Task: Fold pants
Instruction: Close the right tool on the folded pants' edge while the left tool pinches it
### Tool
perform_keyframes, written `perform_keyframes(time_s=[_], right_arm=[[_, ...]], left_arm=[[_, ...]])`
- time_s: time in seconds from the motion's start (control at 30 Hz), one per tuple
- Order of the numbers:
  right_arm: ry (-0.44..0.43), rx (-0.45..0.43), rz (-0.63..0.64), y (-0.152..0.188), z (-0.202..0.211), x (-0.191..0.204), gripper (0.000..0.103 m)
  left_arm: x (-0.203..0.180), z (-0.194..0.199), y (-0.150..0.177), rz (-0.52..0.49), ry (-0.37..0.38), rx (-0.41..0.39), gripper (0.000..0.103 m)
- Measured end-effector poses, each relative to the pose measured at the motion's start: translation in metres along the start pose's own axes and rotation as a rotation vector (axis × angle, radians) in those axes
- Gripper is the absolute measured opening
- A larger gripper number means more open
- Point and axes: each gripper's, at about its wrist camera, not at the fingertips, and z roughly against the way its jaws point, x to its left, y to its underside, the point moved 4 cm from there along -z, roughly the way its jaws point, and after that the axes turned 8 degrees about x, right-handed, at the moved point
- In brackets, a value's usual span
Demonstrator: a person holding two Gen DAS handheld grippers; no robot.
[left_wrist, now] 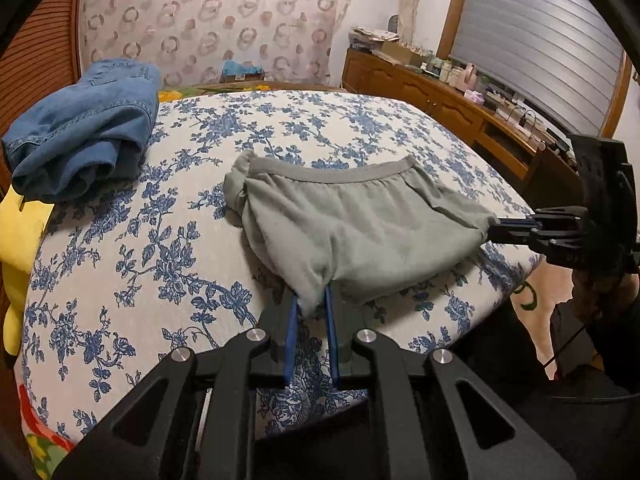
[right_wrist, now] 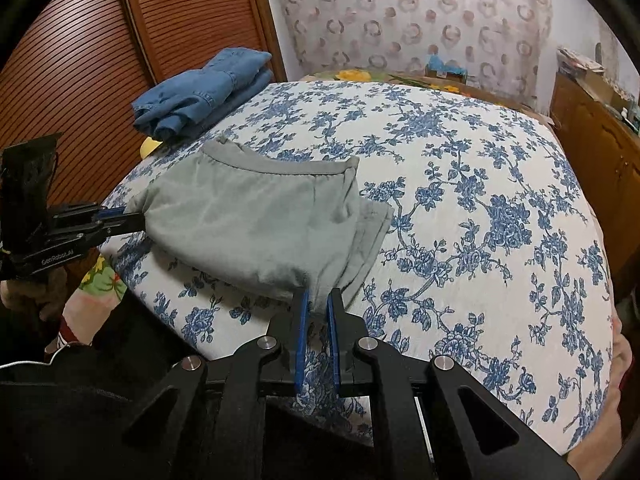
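Grey pants [left_wrist: 360, 224] lie bunched on the bed, elastic waistband on the far side. My left gripper [left_wrist: 314, 304] is shut on their near lower corner, a tuft of cloth pinched between the blue pads. The right gripper [left_wrist: 494, 228] comes in from the right and is shut on the other corner. In the right wrist view the right gripper [right_wrist: 318, 300] pinches the near corner of the pants [right_wrist: 248, 220], and the left gripper [right_wrist: 138, 216] grips the left corner. The cloth hangs taut between the two grips, close to the bed's near edge.
The bed [left_wrist: 160, 240] has a white cover with blue flowers. Folded blue denim [left_wrist: 80, 136] sits at its far left corner beside a yellow item [left_wrist: 20, 240]. A cluttered wooden cabinet [left_wrist: 440, 96] runs along the right, and a slatted wooden door [right_wrist: 80, 60] stands on the left.
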Motion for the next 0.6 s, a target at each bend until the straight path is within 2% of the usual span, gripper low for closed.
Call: perform_keyframes(time_s=[0.1,0.2,0.3,0.37,0.43,0.5,0.53,0.6], right_arm=[[0.002,-0.001,-0.001,0.0,0.001,0.002,0.008],[0.005,-0.004,0.0,0.001,0.003,0.003,0.008],[0.006,-0.012,0.001,0.001,0.007,0.004,0.008],[0.009,-0.02,0.006,0.0,0.011,0.005,0.008],[0.011,-0.031,0.007,0.0,0.015,0.005,0.008],[0.012,-0.044,0.005,0.0,0.019,0.004,0.008],[0.012,-0.051,0.004,0.0,0.021,0.004,0.008],[0.015,-0.061,0.001,-0.001,0.023,0.003,0.008]], left_arm=[[0.0,0.0,0.0,0.004,0.001,0.003,0.015],[0.0,0.003,-0.002,0.008,-0.002,-0.002,0.022],[0.002,0.007,-0.004,0.015,-0.016,-0.018,0.033],[0.005,0.009,-0.005,0.022,-0.024,-0.03,0.046],[0.007,0.01,-0.007,0.029,-0.025,-0.037,0.051],[0.009,0.009,-0.009,0.034,-0.035,-0.036,0.064],[0.01,0.009,-0.01,0.038,-0.042,-0.039,0.075],[0.012,0.008,-0.013,0.049,-0.047,-0.045,0.079]])
